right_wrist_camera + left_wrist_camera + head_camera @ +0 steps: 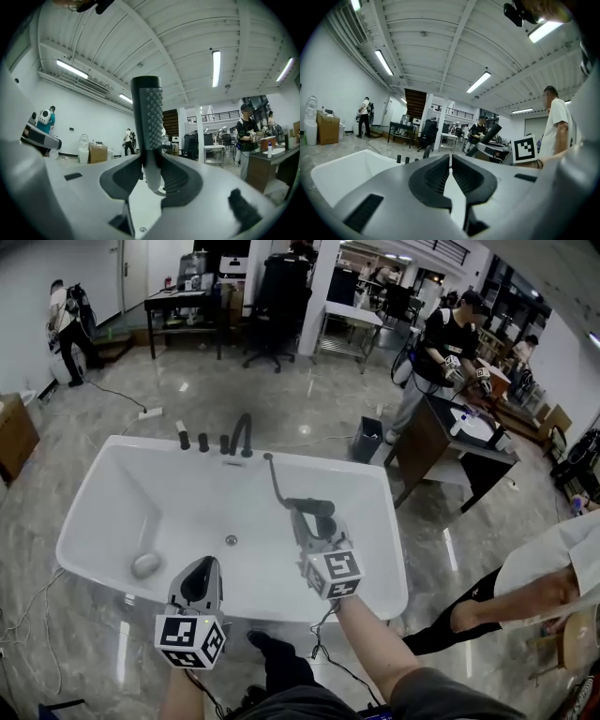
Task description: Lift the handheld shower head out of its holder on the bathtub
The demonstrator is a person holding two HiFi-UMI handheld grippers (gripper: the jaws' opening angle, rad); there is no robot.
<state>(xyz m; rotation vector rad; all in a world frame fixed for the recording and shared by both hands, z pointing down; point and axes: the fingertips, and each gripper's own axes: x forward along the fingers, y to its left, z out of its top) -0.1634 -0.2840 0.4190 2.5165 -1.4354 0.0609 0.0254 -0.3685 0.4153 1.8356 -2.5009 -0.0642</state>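
Two grippers hover over the white bathtub (pixel 103 457). The right gripper (pixel 151 174) has its fingers clamped on the shower head (pixel 148 119), a dark upright wand with a nubbed face, held above the basin while its hose (pixel 275 480) trails back to the rim. The left gripper (pixel 451 172) has its fingers pressed together on nothing and seems kept aside as a spare.

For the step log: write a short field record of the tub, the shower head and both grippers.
shower head: black, clamped upright in right gripper, held over the bathtub
hose: runs back to the far rim
right gripper: shut on shower head
left gripper: jaws together, empty
bathtub: white; faucet on far rim
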